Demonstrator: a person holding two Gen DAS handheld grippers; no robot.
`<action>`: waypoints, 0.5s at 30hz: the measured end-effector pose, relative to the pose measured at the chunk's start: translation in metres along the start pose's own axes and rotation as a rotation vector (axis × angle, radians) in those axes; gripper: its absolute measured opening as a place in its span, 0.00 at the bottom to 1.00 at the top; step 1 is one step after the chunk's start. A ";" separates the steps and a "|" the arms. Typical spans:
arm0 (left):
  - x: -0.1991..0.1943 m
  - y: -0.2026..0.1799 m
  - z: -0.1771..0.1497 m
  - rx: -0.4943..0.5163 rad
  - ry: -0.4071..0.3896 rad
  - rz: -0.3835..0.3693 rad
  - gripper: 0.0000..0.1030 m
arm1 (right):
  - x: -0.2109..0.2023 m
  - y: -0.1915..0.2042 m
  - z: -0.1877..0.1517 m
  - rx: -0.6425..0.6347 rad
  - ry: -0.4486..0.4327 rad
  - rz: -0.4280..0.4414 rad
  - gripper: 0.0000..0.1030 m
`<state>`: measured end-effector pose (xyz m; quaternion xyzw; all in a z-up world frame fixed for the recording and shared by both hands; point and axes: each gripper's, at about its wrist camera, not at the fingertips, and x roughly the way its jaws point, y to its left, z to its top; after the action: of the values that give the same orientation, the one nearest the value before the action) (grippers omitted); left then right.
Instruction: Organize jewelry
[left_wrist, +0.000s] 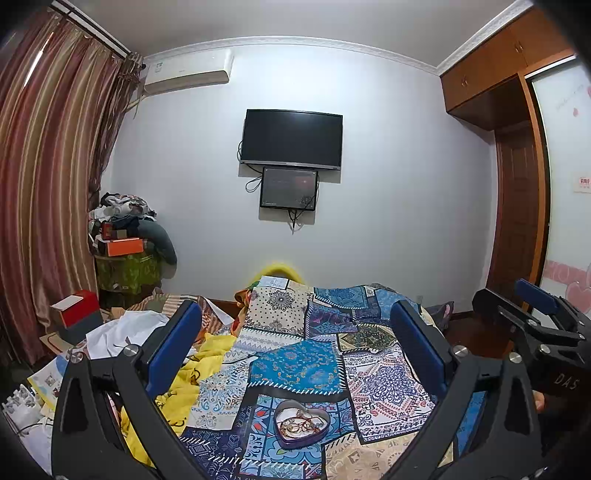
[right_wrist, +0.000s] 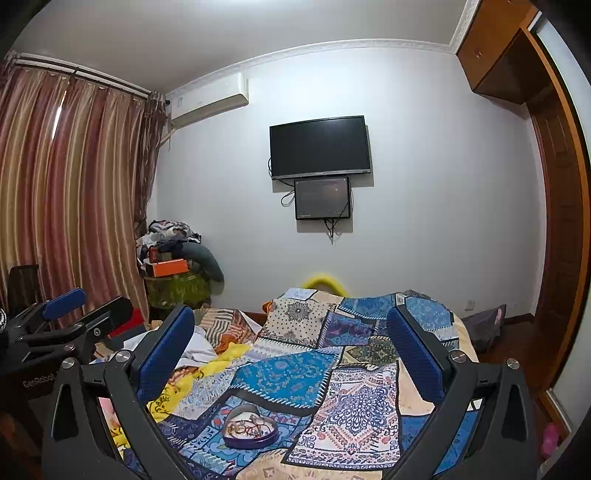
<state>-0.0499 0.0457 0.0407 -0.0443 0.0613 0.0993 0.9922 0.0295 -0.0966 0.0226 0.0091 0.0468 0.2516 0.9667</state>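
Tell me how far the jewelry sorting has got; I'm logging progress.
Barely begun, it seems. The jewelry lies in a tangled heap inside the heart-shaped tin on the patchwork bedspread. Nothing is in hand: left gripper and right gripper are open, held above the bed. All the sorting remains.

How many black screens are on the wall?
2. The big TV hangs in the middle of the far wall, and a smaller screen hangs right below it, with cables dangling around it. None looks hidden.
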 end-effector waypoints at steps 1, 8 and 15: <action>0.000 0.000 0.000 0.000 0.000 0.000 1.00 | 0.000 0.000 0.000 -0.001 0.001 0.000 1.00; -0.001 0.001 0.000 -0.004 0.002 -0.001 1.00 | -0.002 -0.001 -0.001 -0.004 0.012 0.004 1.00; 0.003 0.003 0.001 -0.014 0.009 0.000 1.00 | -0.003 -0.002 -0.002 -0.004 0.015 0.007 1.00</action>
<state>-0.0470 0.0496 0.0410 -0.0516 0.0649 0.0996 0.9916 0.0275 -0.0999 0.0212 0.0054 0.0533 0.2550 0.9655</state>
